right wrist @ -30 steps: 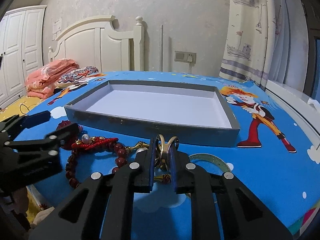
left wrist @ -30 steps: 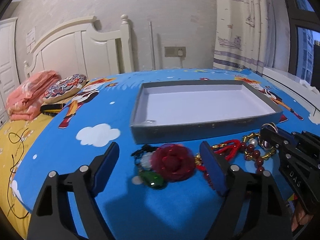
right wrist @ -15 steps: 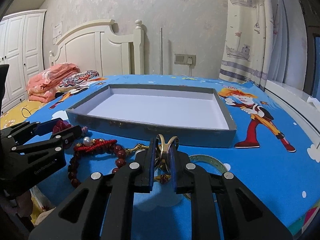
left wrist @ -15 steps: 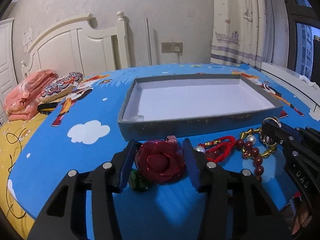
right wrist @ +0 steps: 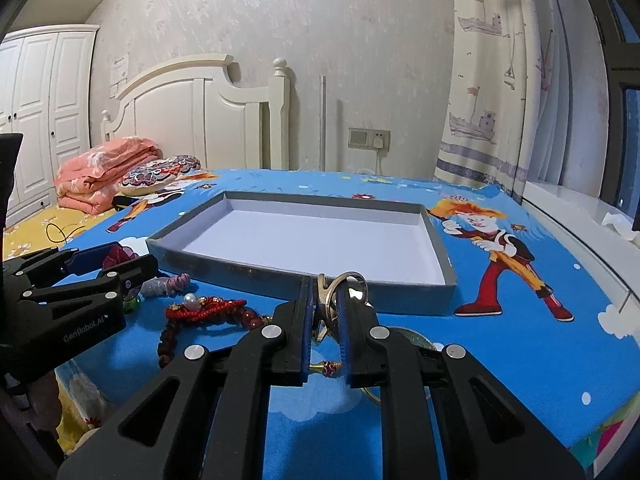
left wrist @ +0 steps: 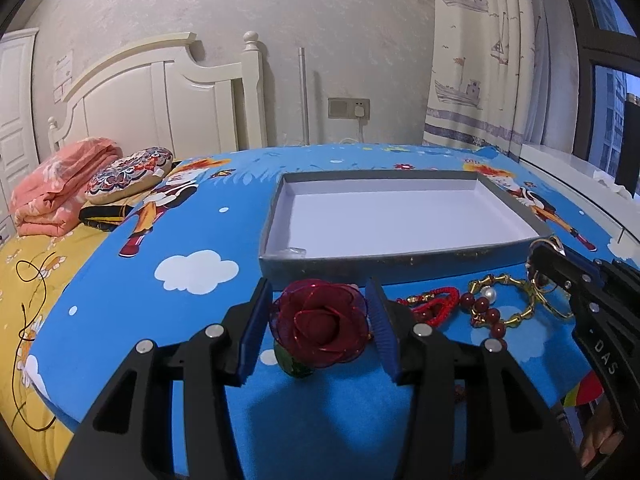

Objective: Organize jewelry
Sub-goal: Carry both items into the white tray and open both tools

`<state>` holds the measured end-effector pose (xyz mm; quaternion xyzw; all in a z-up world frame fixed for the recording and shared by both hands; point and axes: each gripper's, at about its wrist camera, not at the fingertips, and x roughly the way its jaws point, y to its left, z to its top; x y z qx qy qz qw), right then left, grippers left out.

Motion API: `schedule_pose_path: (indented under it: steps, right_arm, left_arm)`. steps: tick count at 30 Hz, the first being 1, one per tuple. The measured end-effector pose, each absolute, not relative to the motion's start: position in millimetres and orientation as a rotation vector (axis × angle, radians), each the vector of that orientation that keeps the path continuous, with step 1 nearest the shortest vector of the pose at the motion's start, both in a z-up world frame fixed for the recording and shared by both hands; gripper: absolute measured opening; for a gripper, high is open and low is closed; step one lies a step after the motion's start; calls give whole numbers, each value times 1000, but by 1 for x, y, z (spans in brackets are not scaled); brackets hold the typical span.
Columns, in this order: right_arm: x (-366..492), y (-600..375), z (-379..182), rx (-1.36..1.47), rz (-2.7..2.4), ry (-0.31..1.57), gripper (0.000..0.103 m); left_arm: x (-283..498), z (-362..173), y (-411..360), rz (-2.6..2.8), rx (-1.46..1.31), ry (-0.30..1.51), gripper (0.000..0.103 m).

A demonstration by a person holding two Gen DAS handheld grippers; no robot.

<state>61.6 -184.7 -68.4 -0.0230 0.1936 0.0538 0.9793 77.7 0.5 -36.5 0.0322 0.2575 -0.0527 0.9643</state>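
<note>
A grey tray (left wrist: 360,259) with a white floor lies empty on the blue cartoon bedspread, its front wall (right wrist: 280,276) just beyond both grippers. My left gripper (left wrist: 316,320) is shut on a red rose brooch (left wrist: 320,324), one blue pad against each side; the rose (right wrist: 118,256) shows between its fingers in the right wrist view. My right gripper (right wrist: 324,292) is shut on a metal ring (right wrist: 348,280) that sticks up past the pads, also visible as the ring (left wrist: 554,242). A red cord bracelet (left wrist: 434,300), dark red beads (left wrist: 486,314) and a pearl (left wrist: 489,292) lie between the grippers.
A green bangle (right wrist: 416,338) lies under the right gripper. A folded pink blanket (left wrist: 60,188) and a patterned pillow (left wrist: 128,176) sit at the far left by the white headboard (left wrist: 160,92). A black cord (left wrist: 28,280) lies on the yellow sheet. Curtain and window sill are at right.
My left gripper has moved forward to the rose and narrowed from wide open until its pads meet the petals. The right gripper keeps the ring and has hardly moved.
</note>
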Motion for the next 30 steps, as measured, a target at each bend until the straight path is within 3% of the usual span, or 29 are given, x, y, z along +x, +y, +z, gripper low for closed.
schedule_pose_path:
  steps: [17,30]
  right_arm:
    - [103,-199,-35,-65,75,365,13]
    - [179,-194,-26,-50,58,445,13]
  left_arm:
    - [133,-2,-4,-164,10,538,47]
    - [207,14,-26,-104,76,547,47]
